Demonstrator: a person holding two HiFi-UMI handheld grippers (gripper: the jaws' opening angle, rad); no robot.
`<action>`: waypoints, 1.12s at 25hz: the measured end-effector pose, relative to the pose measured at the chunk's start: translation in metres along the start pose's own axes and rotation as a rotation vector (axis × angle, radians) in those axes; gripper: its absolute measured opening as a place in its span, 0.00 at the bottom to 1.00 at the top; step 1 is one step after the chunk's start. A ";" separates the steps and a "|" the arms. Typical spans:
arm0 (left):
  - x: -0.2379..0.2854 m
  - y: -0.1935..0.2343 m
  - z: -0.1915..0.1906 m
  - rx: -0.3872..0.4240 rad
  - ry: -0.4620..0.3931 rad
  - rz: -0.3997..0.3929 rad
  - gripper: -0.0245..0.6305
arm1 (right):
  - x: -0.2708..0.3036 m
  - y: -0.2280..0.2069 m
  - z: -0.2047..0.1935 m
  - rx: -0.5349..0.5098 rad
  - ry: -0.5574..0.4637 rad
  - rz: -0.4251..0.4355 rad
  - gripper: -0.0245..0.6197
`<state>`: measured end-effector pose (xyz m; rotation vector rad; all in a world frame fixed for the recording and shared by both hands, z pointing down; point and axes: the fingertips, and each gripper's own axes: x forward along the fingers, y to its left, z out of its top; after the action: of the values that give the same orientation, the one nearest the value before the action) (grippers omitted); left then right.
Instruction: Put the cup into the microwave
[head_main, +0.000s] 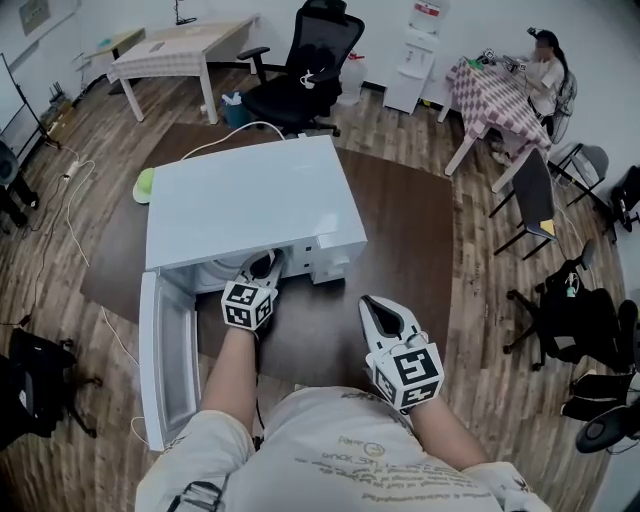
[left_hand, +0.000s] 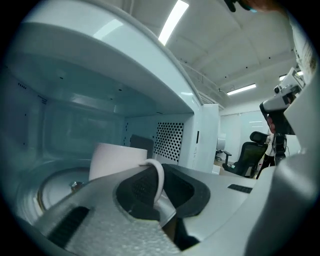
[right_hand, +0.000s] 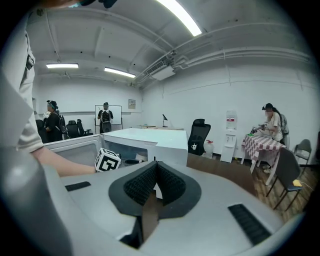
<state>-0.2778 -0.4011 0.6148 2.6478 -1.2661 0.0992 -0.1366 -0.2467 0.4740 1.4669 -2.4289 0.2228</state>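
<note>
left gripper (left_hand: 155, 192) clamped on handle of white cup (left_hand: 117, 160) inside microwave (head_main: 245, 200), over turntable (left_hand: 55, 187) | door (head_main: 165, 350) open leftward | right gripper (right_hand: 154, 187) pinched closed, empty, over brown table (head_main: 400, 230)

Left gripper (head_main: 264, 266) at frame center, marker cube up. Left forearm (head_main: 228, 372) bare, stretched forward up-frame. Its fingers (left_hand: 134, 189) are clamped on the handle of the cup (left_hand: 114, 161). Right gripper (head_main: 377, 308) lower right of center, held low near the torso, tips pointing up-frame. Its fingers (right_hand: 141, 184) are pressed together with nothing between them. Right forearm (head_main: 445, 432) at bottom right.
</note>
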 end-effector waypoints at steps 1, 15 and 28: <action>0.002 0.002 0.001 0.000 -0.001 0.001 0.07 | 0.000 -0.003 0.000 0.000 0.004 -0.010 0.06; 0.009 0.008 -0.018 0.017 0.085 0.067 0.10 | -0.001 0.011 0.001 -0.029 -0.043 0.073 0.06; -0.012 0.015 -0.029 0.058 0.166 0.144 0.11 | 0.000 0.020 -0.005 -0.044 -0.034 0.104 0.06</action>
<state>-0.2960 -0.3953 0.6439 2.5302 -1.4151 0.3745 -0.1534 -0.2362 0.4797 1.3380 -2.5236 0.1663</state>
